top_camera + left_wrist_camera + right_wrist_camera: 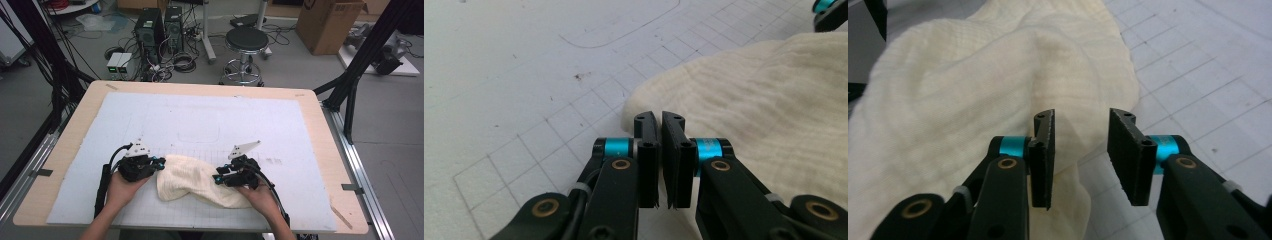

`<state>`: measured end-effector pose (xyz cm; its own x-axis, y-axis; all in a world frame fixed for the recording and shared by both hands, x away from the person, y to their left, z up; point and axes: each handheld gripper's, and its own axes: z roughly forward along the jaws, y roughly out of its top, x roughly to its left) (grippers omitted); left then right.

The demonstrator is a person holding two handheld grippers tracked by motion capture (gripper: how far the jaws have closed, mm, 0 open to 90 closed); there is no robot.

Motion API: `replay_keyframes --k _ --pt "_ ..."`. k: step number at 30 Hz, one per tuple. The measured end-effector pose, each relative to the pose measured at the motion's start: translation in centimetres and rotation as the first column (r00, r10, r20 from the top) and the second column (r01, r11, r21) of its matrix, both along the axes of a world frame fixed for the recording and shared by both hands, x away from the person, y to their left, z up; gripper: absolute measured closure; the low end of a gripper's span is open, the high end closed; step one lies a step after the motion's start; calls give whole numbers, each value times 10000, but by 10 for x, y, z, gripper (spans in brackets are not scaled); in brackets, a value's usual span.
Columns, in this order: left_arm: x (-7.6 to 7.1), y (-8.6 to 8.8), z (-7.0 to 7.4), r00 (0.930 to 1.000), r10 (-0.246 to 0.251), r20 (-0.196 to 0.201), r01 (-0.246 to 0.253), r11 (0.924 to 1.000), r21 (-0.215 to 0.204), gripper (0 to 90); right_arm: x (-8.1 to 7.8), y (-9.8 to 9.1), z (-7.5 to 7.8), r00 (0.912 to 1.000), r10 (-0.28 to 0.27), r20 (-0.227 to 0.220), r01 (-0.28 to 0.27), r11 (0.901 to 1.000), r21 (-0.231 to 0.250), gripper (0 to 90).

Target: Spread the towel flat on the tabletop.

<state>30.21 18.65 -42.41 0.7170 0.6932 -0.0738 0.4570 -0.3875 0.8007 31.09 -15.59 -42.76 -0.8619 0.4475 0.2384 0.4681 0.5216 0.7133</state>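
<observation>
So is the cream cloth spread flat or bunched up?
Bunched: the cream woven cloth lies in a rumpled heap with humps and folds on the white gridded mat.

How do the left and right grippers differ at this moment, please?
The left gripper has its jaws nearly together at the cloth edge; the right gripper has its jaws apart. The left sits at the cloth's left end, the right over its right part. Both are black with blue collars.

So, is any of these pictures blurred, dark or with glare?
High view: evenly lit, slightly soft, no glare on the cloth. Left gripper view: left gripper sharp, bright mat nearly washed out. Right gripper view: right gripper sharp, far cloth softer.
</observation>
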Motion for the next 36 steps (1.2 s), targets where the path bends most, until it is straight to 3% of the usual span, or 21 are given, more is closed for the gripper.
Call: replay_keyframes --k 4,7,10,14,17,20,21,22,24,26,29,32,35,36 --pt "-1 -1 0 10000 -15 55 15 9999 -131 857 4 3 -7 9987 -138 -489 125 9996 -269 654" --pt "-1 -1 0 10000 -75 50 76 9999 -97 861 4 4 -10 9982 -23 -595 -1 9992 -392 813" --pt "-1 0 2 9999 -29 105 30 9999 -156 863 2 7 -7 9997 112 -196 -123 9982 -590 875" --pt "1 1 6 9999 11 132 -7 9994 -333 864 0 -2 8 9977 -370 564 414 9960 -797 879" --pt "4 -1 9 9999 61 147 -55 9991 -432 865 1 -11 28 9858 -923 1406 1025 9925 -672 879" --pt "10 -5 9 9997 231 43 -228 9977 -639 865 6 -16 44 9600 -1509 2357 1705 9832 -646 877" --pt "12 -7 9 9996 278 25 -276 9973 -676 865 8 -17 46 9510 -1743 2555 1948 9792 -570 872" --pt "15 -8 9 9995 320 20 -319 9978 -577 864 12 -19 44 9474 -1861 2605 2048 9777 -463 853" --pt "20 -11 8 9991 423 -72 -426 9976 -542 864 22 -22 36 9555 -2067 2104 2189 9751 -366 754" --pt "25 -12 5 9987 479 -185 -485 9982 -342 864 30 -25 28 9674 -2062 1469 2117 9771 -222 718" --pt "30 -9 1 9972 655 -373 -660 9977 -131 864 39 -31 21 9669 -2347 1004 2368 9715 -99 717" --pt "31 -5 0 9967 730 -358 -722 9972 217 864 47 -33 13 9641 -2543 760 2573 9658 -330 707" --pt "31 -1 2 9966 762 -321 -756 9969 202 863 53 -31 4 9746 -2240 47 2241 9745 -128 626" --pt "31 -1 2 9966 756 -326 -748 9969 250 863 52 -29 3 9780 -2085 45 2086 9776 -297 622"
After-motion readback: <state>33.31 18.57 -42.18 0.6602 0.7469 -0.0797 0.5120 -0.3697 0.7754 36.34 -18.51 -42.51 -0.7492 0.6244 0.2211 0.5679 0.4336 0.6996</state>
